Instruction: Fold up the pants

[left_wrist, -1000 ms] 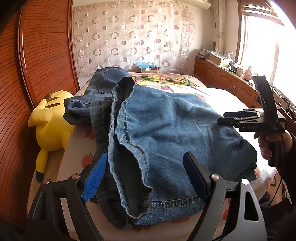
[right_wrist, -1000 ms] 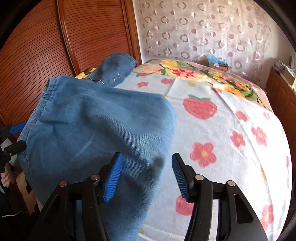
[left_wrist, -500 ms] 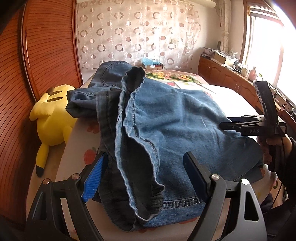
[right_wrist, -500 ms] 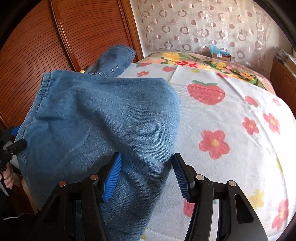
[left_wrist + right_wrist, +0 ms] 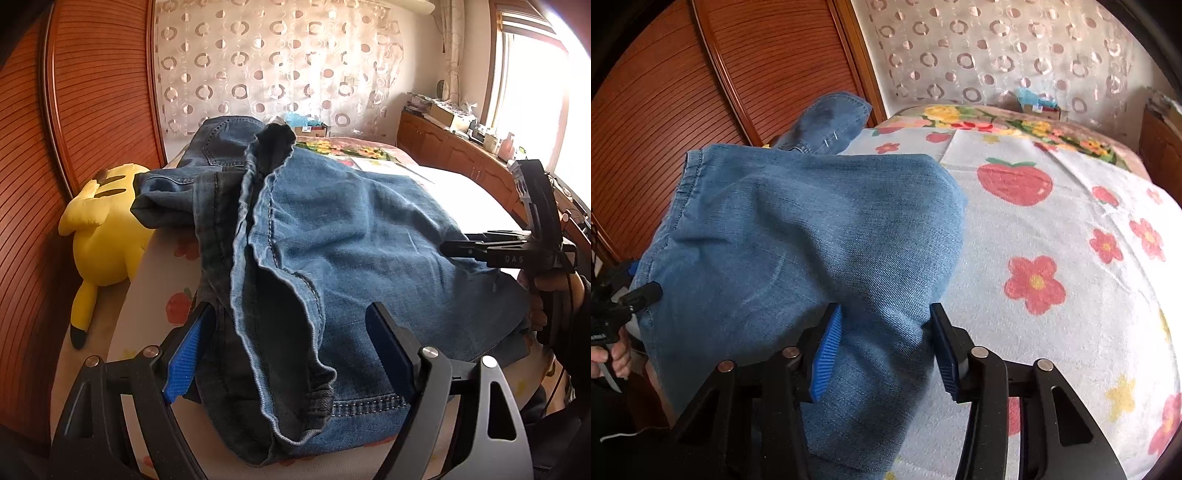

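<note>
Left wrist view: a yellow plush toy [image 5: 99, 236] lies at nine o'clock beside the jeans [image 5: 332, 236] on the bed [image 5: 461, 184]. The left gripper [image 5: 291, 354] gapes wide astride the hem.

Right wrist view: the right gripper [image 5: 886, 347] is closing, denim bunched between its pads, untouched at six o'clock.

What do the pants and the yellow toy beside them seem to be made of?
Pants: blue denim, faded matte wash, with visible twill weave and stitched hems. Yellow toy: probably plush fabric, soft and matte with rounded stuffed limbs; its fibre cannot be told.
</note>
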The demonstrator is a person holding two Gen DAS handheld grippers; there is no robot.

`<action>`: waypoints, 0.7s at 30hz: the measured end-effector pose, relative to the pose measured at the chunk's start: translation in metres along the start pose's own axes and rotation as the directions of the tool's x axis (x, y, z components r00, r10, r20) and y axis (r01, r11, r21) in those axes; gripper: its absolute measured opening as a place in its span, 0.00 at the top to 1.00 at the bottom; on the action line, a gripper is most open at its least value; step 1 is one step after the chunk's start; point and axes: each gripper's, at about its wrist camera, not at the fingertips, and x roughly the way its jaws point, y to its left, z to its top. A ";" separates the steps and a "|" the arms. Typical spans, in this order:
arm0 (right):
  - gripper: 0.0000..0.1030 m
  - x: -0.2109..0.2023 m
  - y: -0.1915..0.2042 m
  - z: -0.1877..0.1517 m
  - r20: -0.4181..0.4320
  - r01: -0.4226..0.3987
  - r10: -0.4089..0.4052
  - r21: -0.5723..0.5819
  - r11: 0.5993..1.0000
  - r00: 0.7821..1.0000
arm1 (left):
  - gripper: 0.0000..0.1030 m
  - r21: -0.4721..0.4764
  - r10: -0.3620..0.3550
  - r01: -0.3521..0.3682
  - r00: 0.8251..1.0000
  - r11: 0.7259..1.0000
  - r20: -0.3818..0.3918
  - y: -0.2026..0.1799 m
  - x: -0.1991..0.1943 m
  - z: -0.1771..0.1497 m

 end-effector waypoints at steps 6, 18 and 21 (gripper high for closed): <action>0.87 -0.001 0.012 0.002 0.009 -0.008 0.009 -0.035 0.999 1.000 | 0.19 -0.004 0.003 -0.003 1.000 1.000 -0.006 -0.002 0.001 0.000; 0.91 -0.092 0.094 0.054 0.225 0.069 -0.007 -0.267 0.961 0.974 | 0.19 -0.031 0.011 -0.009 0.998 0.999 0.060 0.006 -0.023 0.010; 0.93 -0.108 0.108 0.066 0.266 0.070 0.010 -0.291 0.954 0.964 | 0.19 -0.029 0.011 -0.009 0.997 1.000 0.075 0.005 -0.028 0.013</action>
